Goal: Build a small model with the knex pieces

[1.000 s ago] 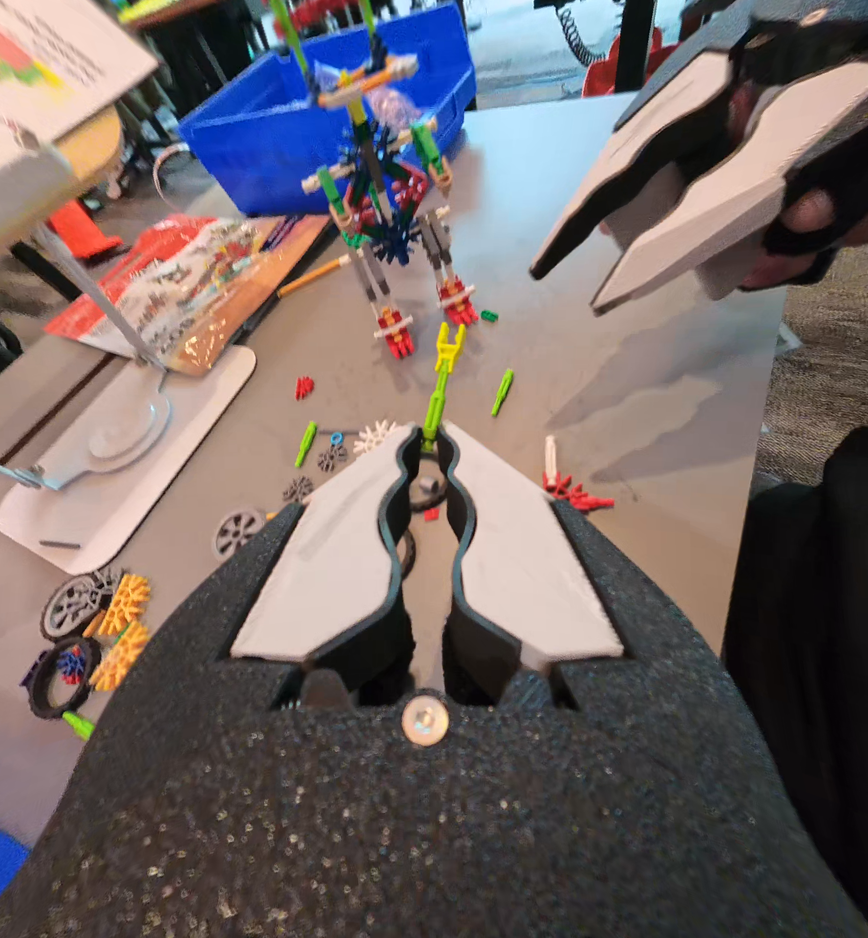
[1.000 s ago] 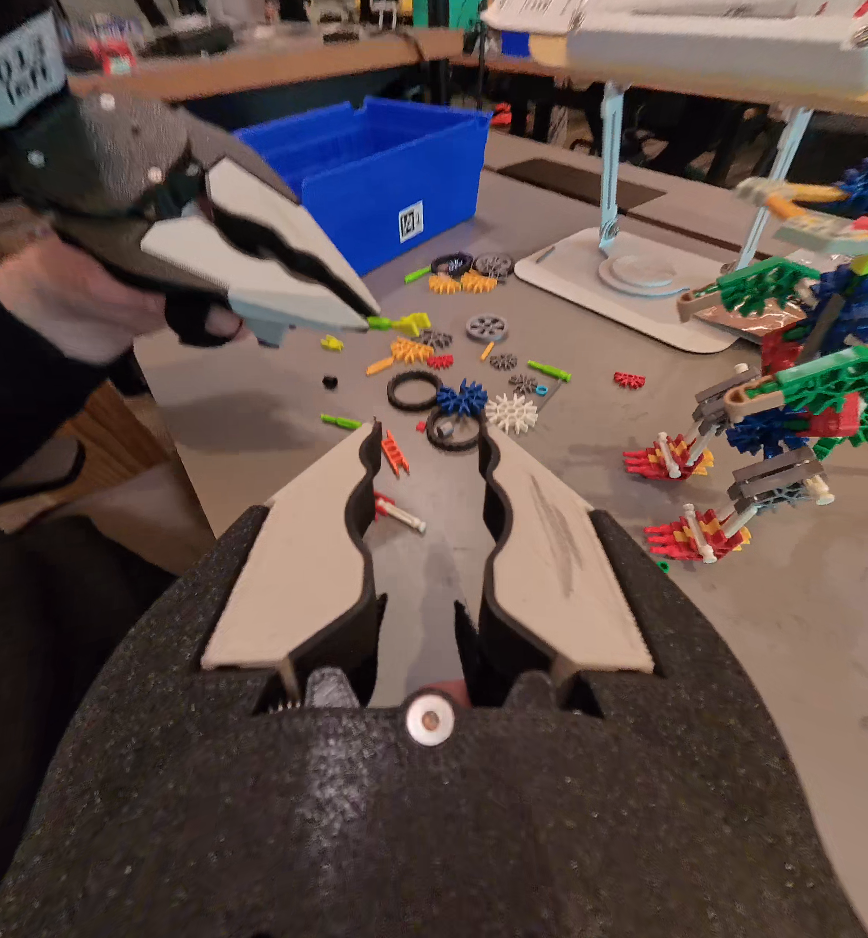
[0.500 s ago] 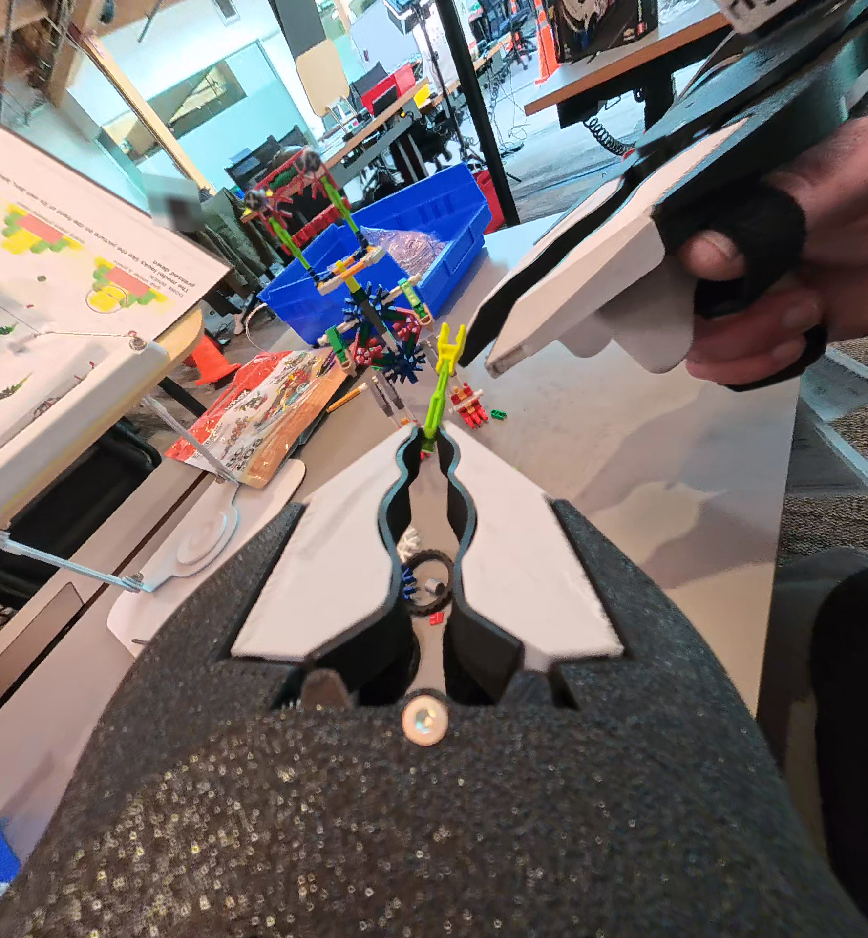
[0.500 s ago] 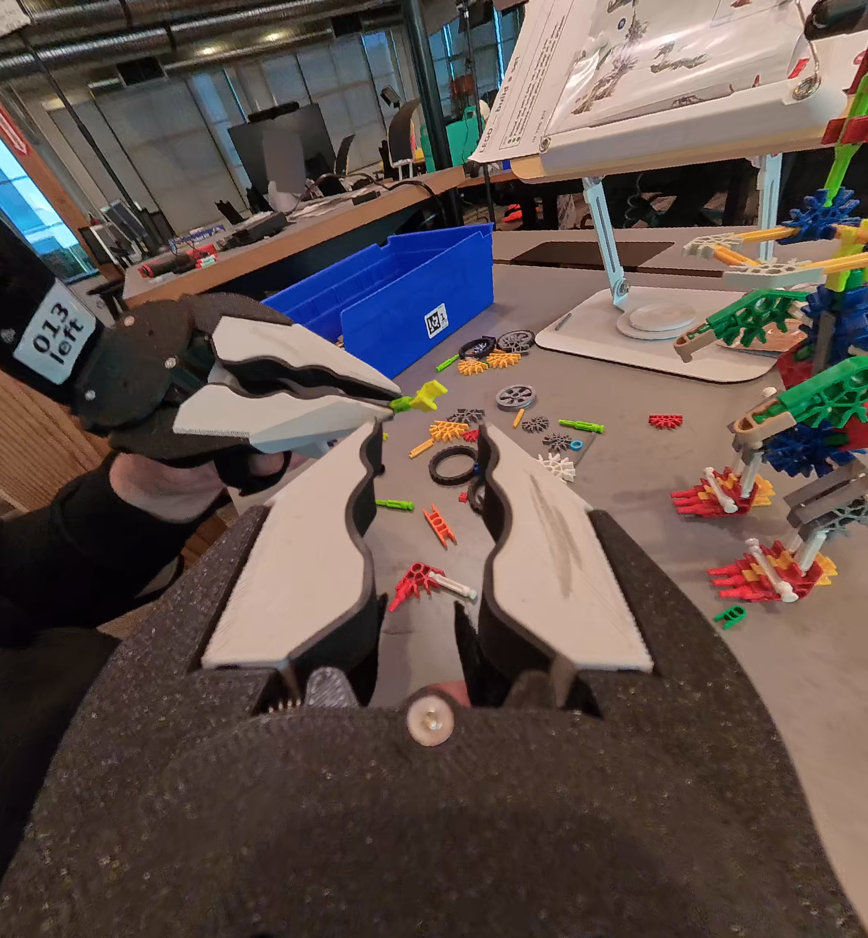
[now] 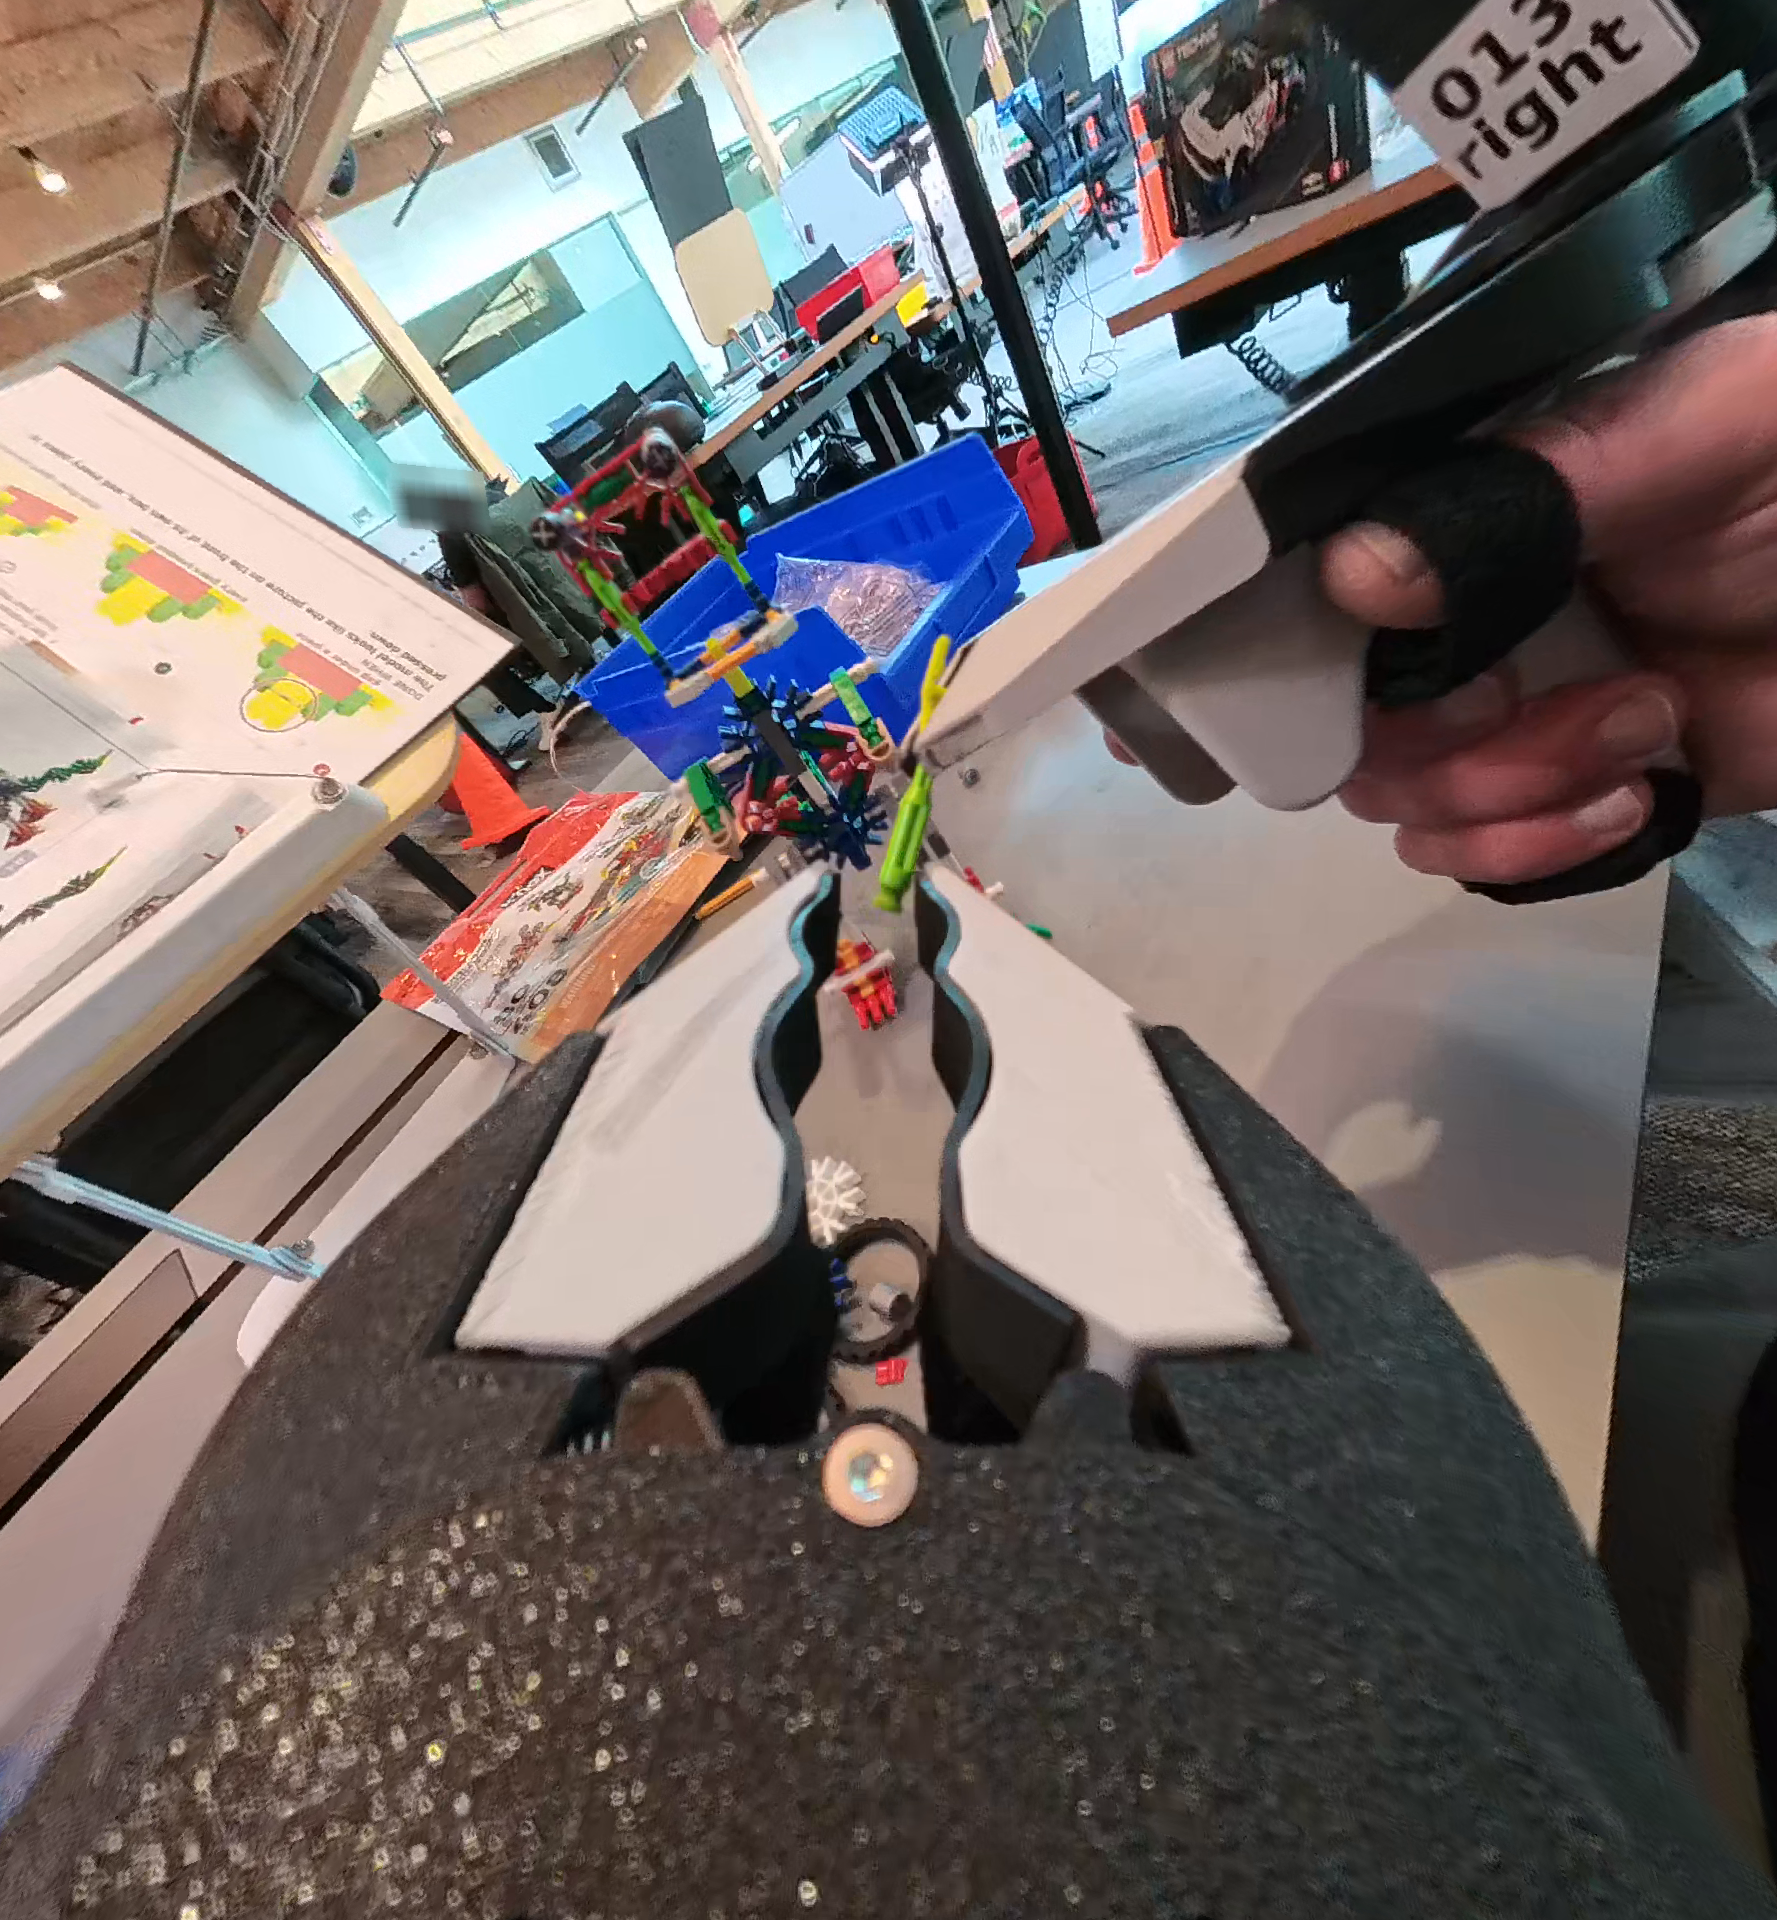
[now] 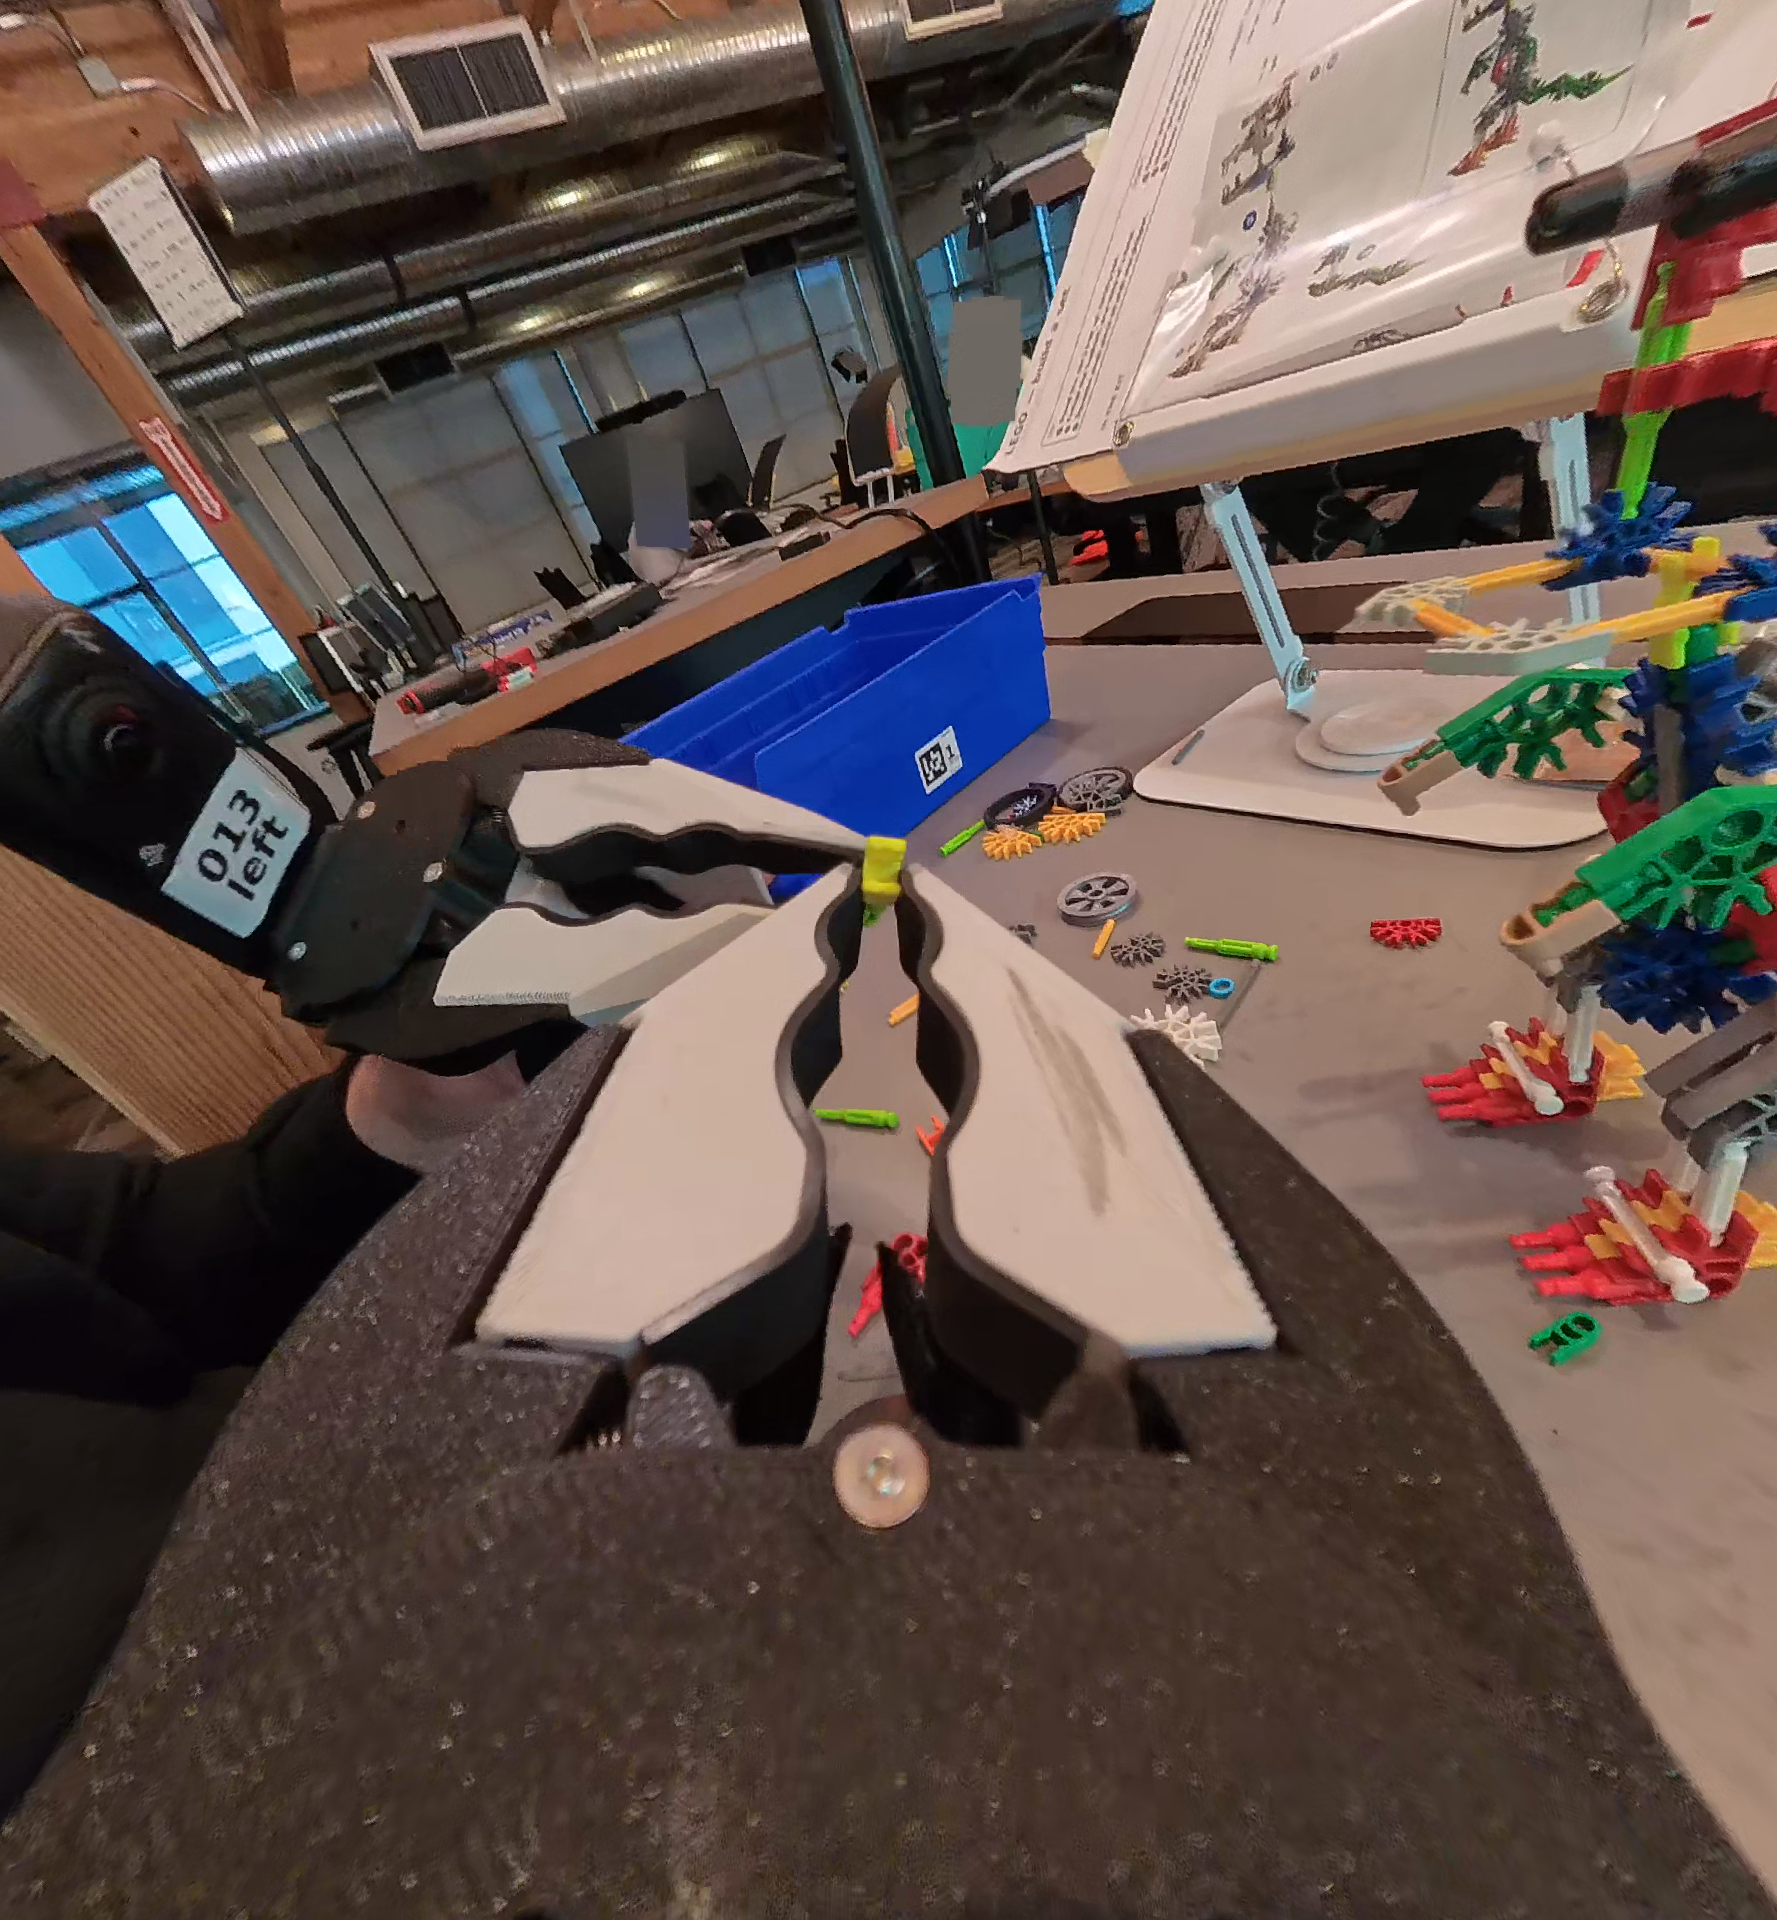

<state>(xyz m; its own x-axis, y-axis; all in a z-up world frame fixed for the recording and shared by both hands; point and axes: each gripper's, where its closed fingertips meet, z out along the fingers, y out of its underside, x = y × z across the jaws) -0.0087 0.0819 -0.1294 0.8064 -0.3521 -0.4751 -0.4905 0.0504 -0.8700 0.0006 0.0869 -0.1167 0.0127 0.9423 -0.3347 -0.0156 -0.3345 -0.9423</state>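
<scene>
**Containers**
- Blue bin (image 5: 925,540): on the table (image 5: 1279,987), ahead of the left gripper (image 5: 871,894) and beyond the toy model (image 5: 780,748). It holds a clear plastic bag (image 5: 853,597); what is in the bag cannot be made out.
- From the right gripper (image 6: 882,878), the same bin lies ahead and a little left of the tips, with its inside hidden.

**Held item**
- Green rod with yellow clip (image 5: 905,821): off the table, standing nearly upright just past the left gripper's tips. Its lower end sits in the gap between them. Its yellow end is pinched between the right gripper's tips.

**Tools**
- Right gripper: clenched on the yellow end of the rod and held by a hand (image 5: 1642,644). It reaches in from the right of the left gripper.
- Left gripper: released, fingers spread wider than the rod. Whether one finger grazes the rod cannot be told.

**Nearby, relative to the tools**
- Black ring (image 5: 879,1288) and white snowflake piece (image 5: 834,1195): on the table, seen between the left gripper's fingers.
- Instruction sheet on a stand (image 5: 136,644): to the left of the left gripper.
- Loose green peg (image 6: 858,1117): seen between the right gripper's fingers.
- Grey wheel (image 6: 1097,896): just right of the right gripper's tips.
- Toy model: well to the right of the right gripper.

**Change since half a second ago**
- Then the left gripper pinched the rod's base, and the right gripper stood parted, short of it.
- Now the right gripper has closed on the yellow end and the left gripper has let go.
</scene>
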